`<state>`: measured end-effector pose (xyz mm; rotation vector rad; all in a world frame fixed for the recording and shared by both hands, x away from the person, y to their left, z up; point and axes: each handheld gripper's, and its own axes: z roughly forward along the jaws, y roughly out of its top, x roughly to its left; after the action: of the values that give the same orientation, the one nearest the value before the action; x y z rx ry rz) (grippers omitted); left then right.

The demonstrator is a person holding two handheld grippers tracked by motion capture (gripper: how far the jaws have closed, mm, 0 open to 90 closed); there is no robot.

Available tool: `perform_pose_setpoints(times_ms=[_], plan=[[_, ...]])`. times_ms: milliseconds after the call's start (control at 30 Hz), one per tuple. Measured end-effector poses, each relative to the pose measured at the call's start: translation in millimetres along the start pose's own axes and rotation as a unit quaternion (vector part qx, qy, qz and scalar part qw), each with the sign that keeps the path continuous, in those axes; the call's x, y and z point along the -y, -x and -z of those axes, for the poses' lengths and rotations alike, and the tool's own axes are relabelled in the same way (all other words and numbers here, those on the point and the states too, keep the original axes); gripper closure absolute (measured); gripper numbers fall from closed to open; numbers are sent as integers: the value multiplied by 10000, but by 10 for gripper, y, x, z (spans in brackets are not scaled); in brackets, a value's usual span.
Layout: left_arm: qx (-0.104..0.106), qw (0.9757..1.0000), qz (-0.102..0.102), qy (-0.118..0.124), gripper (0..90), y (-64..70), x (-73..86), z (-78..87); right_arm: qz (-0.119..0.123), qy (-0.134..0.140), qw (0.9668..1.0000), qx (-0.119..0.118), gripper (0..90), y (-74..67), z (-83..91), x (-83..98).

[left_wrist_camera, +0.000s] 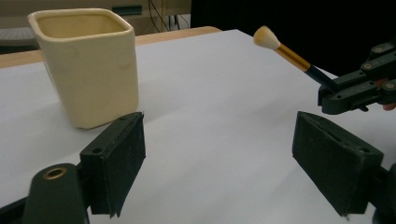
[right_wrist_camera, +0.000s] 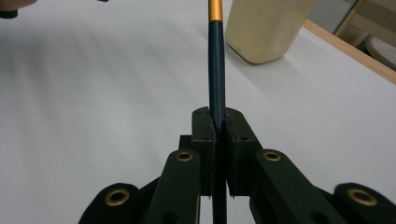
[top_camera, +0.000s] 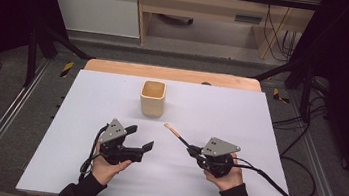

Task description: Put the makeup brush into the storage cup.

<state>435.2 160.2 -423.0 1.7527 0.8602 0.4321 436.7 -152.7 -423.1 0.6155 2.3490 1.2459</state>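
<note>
Dark blue with a gold band and a soft pale tip, the thin makeup brush [top_camera: 176,133] sticks out of the right gripper [top_camera: 191,151]. The two black jaws are squeezed tight on its handle, as the right gripper view shows. The brush is up off the white table top [top_camera: 221,109] and its fluffy tip points toward the cream square cup [top_camera: 152,98] made of pottery. The tip is near the cup but not touching it. The cup stands upright near the far side of the table, and I cannot see anything inside it. The left gripper [top_camera: 139,139] is on the other side, held in the person's left hand [top_camera: 106,167]. Its jaws are wide apart with nothing between them. It is aimed at the space between the cup and the brush.
</note>
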Motion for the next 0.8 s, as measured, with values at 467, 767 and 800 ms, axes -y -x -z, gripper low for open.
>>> perform_pose_setpoints(times_ms=[467,767,800], plan=[[-15,9987,373,333,168,95,54,-51,-420,261,9987,130,843,-44,-86,48],[58,9966,604,559,176,158,46,-104,-511,398,9978,147,843,-63,-112,48],[73,9962,641,581,176,162,42,-112,-515,412,9977,143,844,-63,-113,47]])
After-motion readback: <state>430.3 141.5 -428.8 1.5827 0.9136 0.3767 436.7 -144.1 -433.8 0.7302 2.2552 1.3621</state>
